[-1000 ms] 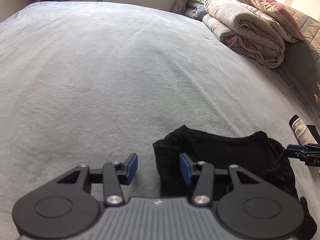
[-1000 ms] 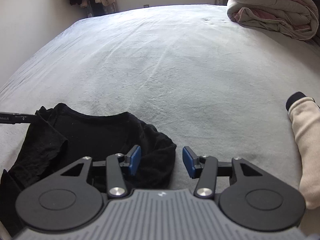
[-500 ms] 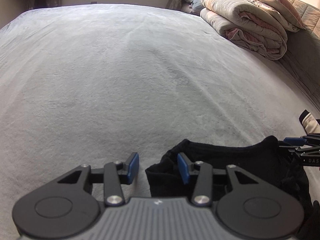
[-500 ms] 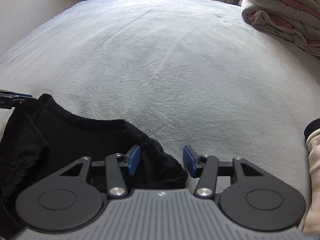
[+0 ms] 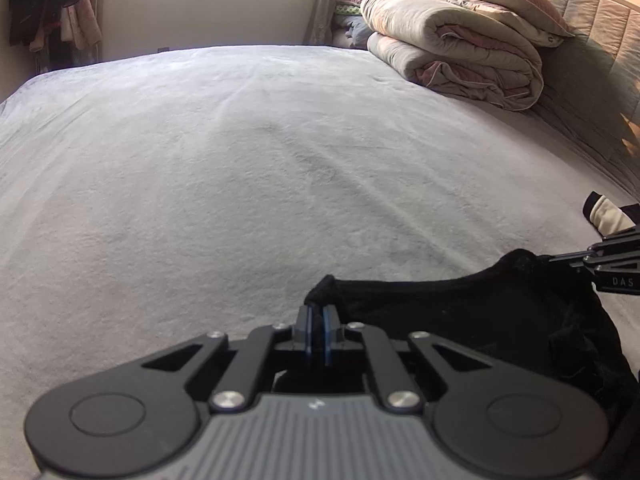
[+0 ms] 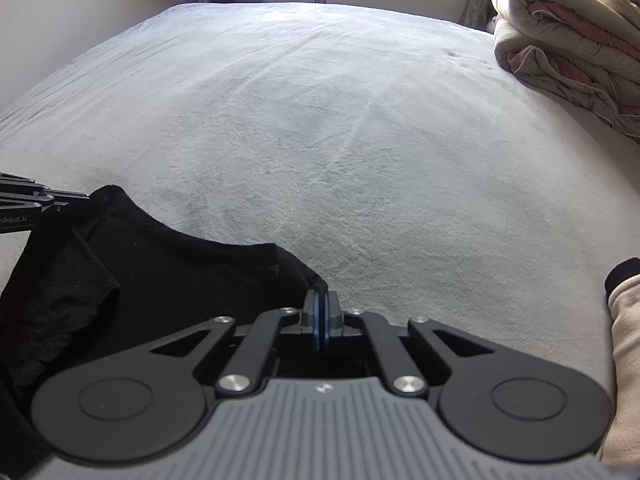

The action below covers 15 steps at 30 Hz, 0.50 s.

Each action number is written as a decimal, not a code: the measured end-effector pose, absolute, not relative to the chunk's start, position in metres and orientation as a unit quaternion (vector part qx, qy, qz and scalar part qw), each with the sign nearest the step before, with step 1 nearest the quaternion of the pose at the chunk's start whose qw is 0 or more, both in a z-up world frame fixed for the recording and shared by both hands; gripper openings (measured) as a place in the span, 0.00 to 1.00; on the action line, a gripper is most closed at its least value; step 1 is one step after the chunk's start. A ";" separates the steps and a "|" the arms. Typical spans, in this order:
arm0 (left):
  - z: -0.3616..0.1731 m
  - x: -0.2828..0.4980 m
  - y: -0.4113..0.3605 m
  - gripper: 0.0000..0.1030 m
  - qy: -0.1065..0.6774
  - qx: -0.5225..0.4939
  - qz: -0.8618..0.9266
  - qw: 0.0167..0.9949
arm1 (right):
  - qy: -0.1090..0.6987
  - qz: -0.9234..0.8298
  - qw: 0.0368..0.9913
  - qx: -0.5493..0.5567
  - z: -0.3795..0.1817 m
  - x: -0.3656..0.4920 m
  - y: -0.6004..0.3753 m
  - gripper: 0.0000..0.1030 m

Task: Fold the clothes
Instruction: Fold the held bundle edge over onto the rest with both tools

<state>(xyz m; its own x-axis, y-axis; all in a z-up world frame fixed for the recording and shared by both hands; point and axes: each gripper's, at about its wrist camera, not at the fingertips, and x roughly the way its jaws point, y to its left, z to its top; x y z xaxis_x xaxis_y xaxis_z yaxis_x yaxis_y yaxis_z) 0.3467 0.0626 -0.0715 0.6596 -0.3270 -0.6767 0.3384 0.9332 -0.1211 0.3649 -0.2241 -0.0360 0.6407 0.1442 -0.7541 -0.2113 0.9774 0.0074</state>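
Note:
A black garment hangs stretched between my two grippers above the grey bed. My left gripper is shut on its left corner, a tuft of black cloth poking past the blue pads. In the right wrist view the same black garment sags to the left, and my right gripper is shut on its right corner. Each gripper's tip shows at the edge of the other view: the right gripper and the left gripper. The garment's lower part is hidden behind the gripper bodies.
A folded quilt and pillows are piled at the bed's far right by a padded headboard. A cream sleeve with a black cuff lies at the right. Clothes hang by the far wall. The grey bed cover stretches ahead.
Both grippers went from open to shut, each pinching a corner of the black garment. The garment has risen off the bed and both views have tilted up toward the far wall.

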 end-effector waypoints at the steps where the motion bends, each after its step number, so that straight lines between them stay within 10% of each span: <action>1: -0.067 0.341 0.064 0.05 0.364 0.004 -0.185 0.913 | 0.407 0.099 0.907 -0.038 -0.031 0.362 -0.225 0.02; 15: -0.008 0.258 0.092 0.05 0.281 -0.042 -0.228 0.931 | 0.341 0.130 0.931 -0.020 0.032 0.290 -0.226 0.02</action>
